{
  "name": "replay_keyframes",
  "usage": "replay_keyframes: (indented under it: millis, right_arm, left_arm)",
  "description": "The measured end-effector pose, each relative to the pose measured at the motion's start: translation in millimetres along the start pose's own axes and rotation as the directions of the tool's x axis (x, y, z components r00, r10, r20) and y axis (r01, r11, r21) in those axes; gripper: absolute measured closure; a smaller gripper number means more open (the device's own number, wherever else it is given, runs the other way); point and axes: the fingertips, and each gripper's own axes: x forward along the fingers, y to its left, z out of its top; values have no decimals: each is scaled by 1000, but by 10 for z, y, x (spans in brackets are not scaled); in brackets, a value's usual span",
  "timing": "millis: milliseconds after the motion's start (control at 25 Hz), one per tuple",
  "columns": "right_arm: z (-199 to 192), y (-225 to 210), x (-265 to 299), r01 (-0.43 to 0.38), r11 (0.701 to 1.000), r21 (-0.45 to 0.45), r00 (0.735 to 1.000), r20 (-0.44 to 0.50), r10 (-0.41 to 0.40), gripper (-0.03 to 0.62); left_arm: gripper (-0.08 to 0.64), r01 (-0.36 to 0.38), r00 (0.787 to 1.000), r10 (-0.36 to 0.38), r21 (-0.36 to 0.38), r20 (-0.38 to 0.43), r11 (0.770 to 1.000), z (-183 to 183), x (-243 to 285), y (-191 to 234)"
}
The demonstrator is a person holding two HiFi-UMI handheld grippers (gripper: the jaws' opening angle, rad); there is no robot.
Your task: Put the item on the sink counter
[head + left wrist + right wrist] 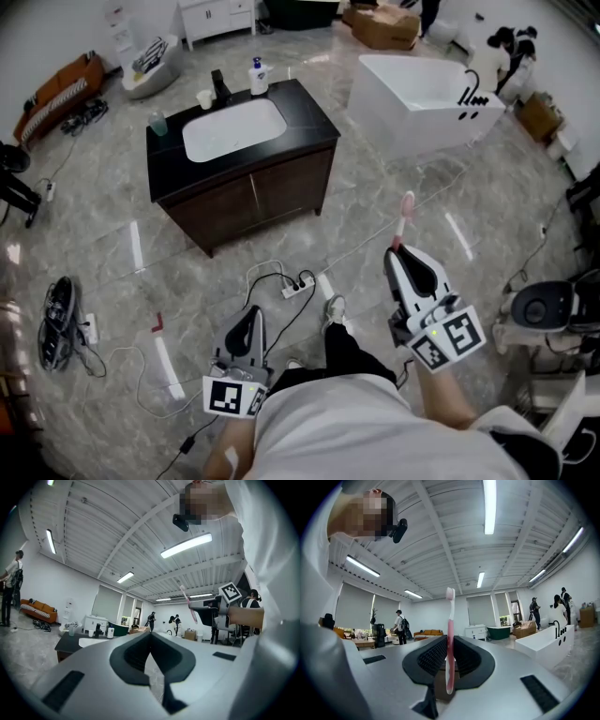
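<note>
A pink and white toothbrush (450,639) stands upright between the jaws of my right gripper (449,656), which is shut on it; in the head view the toothbrush (405,217) sticks out past that gripper (401,258) at the right. The left gripper (247,330) hangs low at the left, shut and empty, its jaws (150,653) meeting with nothing between them. The sink counter (309,117), black-topped with a white basin, stands ahead on a dark wood cabinet, well away from both grippers.
On the counter stand a black tap (220,87), a white pump bottle (258,77), a small cup (204,98) and a greenish glass (157,123). A white bathtub (427,103) is at the right. A power strip and cables (298,285) lie on the marble floor.
</note>
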Motion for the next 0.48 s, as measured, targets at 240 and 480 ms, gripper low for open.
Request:
replay_keyframes:
  millis: [240, 480]
  right_arm:
    - [-41, -382, 365, -29, 999, 25, 999, 14, 29, 526]
    - [21, -887, 801, -43, 999, 28, 999, 27, 43, 526]
  left_arm:
    - [557, -41, 999, 41, 31, 0, 999, 9, 364, 118]
    - [557, -45, 999, 46, 40, -15, 998, 9, 964, 162]
